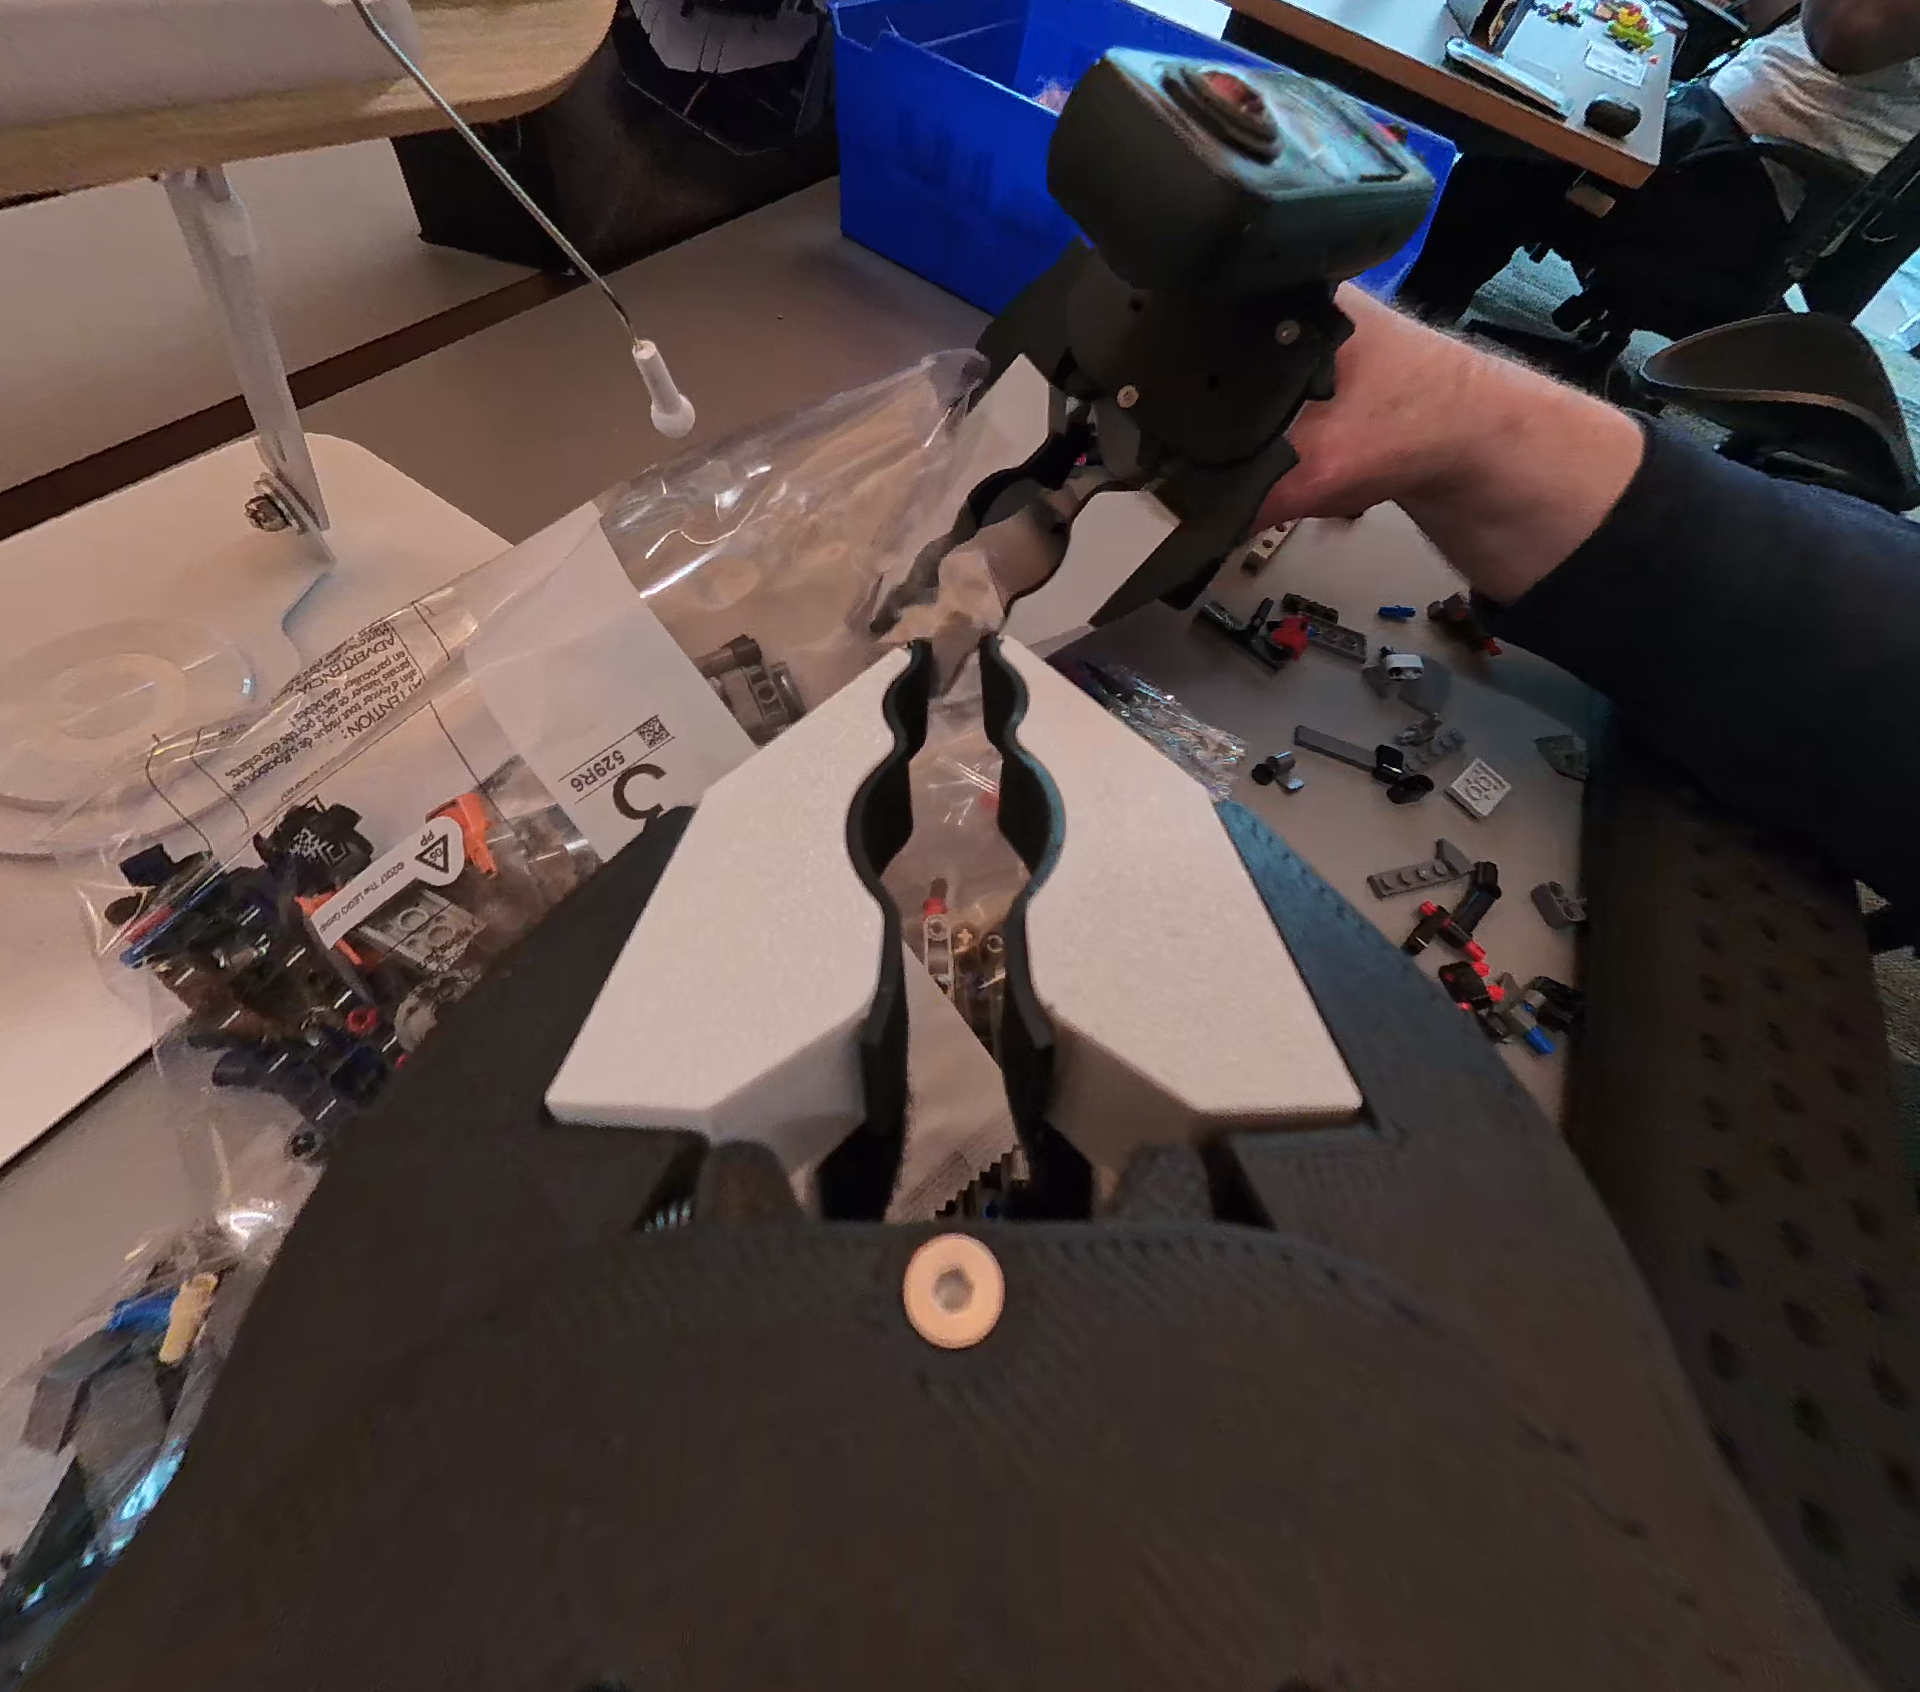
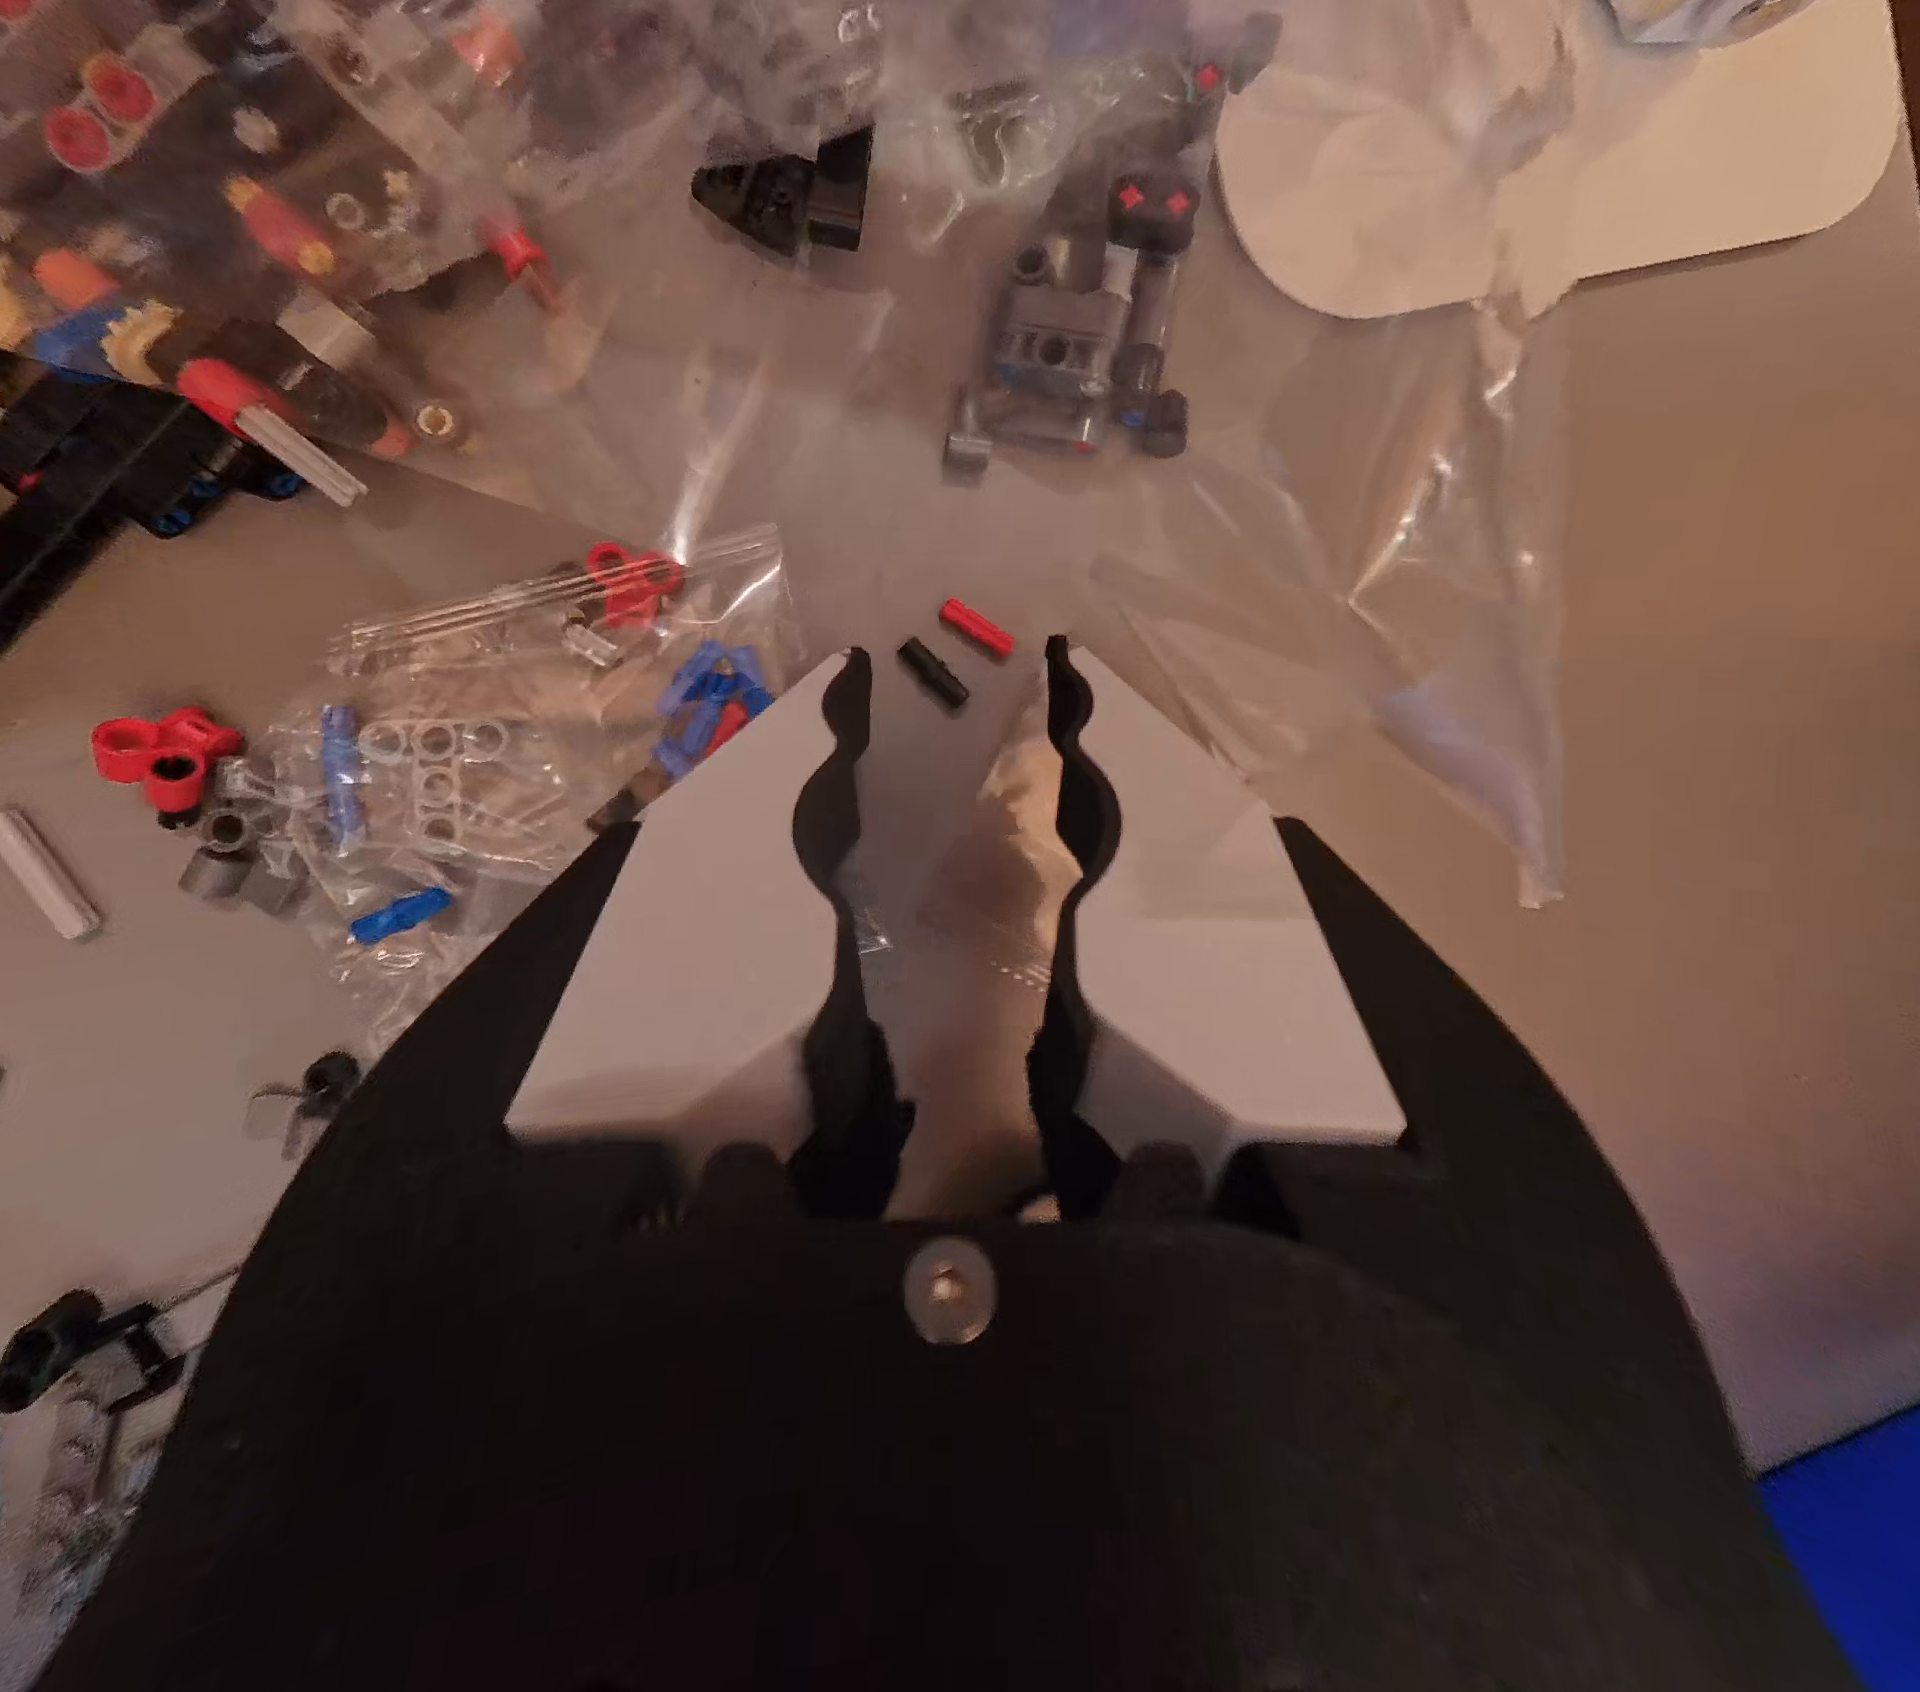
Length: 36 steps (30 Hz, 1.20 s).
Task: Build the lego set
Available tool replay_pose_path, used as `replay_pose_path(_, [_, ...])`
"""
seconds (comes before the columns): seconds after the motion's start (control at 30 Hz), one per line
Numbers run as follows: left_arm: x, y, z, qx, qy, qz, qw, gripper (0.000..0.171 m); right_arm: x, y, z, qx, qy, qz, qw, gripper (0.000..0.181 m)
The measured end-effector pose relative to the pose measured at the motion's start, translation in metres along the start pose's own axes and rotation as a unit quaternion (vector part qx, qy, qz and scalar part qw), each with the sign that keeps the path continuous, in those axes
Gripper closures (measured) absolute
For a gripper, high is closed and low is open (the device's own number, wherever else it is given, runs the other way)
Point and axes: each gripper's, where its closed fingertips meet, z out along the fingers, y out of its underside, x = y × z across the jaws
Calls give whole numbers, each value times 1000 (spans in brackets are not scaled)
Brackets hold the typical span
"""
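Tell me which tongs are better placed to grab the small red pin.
Right. The right tongs stand open, with the red pin just ahead of their tips; the left tongs are pinching the clear bag.

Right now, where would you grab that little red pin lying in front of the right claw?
Across its middle, coming straight down. The red pin lies flat and slantwise just beyond the open right claw, so I'd twist the claw until its fingers close on the pin's long sides. The black pin lies close by, so keep clear of it.
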Motion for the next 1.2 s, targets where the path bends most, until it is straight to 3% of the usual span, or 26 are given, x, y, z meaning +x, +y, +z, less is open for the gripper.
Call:
replay_pose_path(0.2, [0, -3, -2, 5, -1, 0, 1000, 164, 3, 0, 3, 8, -14, 4, 1000, 153])
replay_pose_path(0.53, [0, -1, -1, 1, 0, 0, 1000, 165, -9, -1, 4, 26, -77, 29, 996, 176])
replay_pose_path(1.2, [2, -1, -1, 1, 3, 2, 1000, 164, -12, 0, -3, 31, -85, 44, 995, 180])
